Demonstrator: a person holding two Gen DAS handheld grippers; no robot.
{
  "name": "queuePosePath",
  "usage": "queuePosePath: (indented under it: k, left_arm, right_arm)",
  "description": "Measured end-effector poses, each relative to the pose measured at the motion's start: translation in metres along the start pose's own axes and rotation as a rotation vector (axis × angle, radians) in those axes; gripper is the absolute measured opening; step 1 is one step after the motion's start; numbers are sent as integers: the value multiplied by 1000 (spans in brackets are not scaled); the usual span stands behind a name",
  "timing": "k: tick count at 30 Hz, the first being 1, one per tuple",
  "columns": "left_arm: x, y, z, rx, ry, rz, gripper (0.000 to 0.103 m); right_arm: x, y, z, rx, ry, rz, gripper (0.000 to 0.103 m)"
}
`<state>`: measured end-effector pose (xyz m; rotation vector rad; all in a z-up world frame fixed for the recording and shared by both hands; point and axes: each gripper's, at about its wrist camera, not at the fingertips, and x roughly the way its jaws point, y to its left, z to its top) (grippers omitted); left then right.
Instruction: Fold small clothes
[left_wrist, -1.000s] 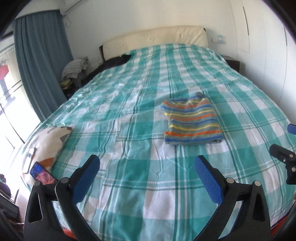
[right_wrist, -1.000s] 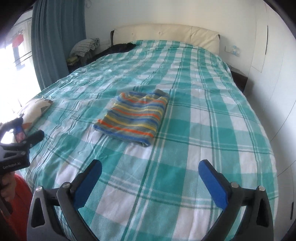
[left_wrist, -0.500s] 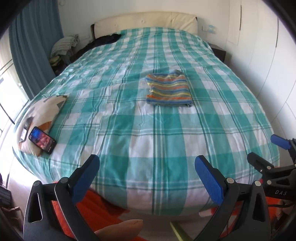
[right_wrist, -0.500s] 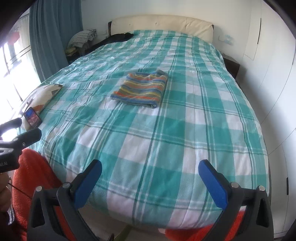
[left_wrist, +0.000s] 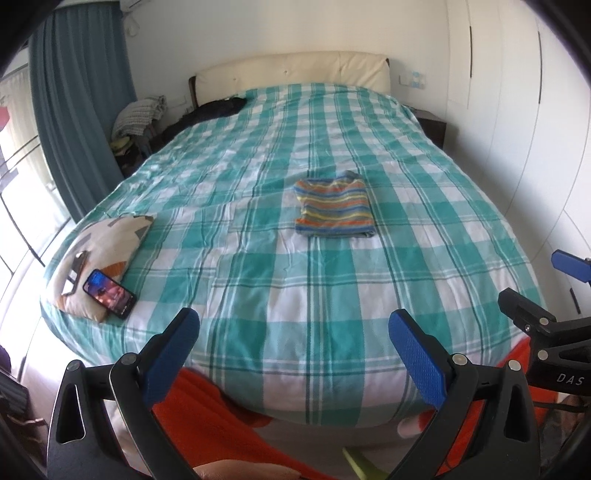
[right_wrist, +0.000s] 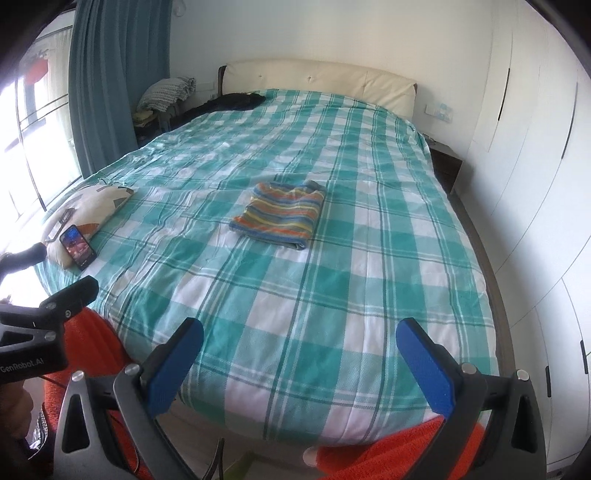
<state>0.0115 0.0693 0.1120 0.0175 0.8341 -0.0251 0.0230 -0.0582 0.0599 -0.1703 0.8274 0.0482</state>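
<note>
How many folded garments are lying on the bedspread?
1: a striped garment, folded, lies near the middle of the checked bedspread. Dark cloth by the headboard is unclear.

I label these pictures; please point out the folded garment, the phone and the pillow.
garment (left_wrist: 334, 206): left wrist view, middle of its striped top.
phone (left_wrist: 109, 293): left wrist view, its lit screen.
pillow (right_wrist: 99, 201): right wrist view, its upper face.

left gripper (left_wrist: 293, 354) jaws spread wide, empty; right gripper (right_wrist: 301, 363) likewise agape, empty, level alongside
</note>
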Motion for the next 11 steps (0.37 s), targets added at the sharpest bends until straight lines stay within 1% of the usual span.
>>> queuePosePath:
  k: [4, 7, 11]
  left_arm:
    - [-9, 0, -3, -3, -18, -14, 103]
    - [-13, 0, -5, -14, -25, -18, 103]
    - [-15, -1, -6, -27, -37, 1, 103]
  right_arm:
    - [-8, 0, -5, 0, -6, -10, 103]
    - [-12, 3, -8, 0, -14, -1, 103]
    - [-13, 6, -9, -7, -19, 15, 103]
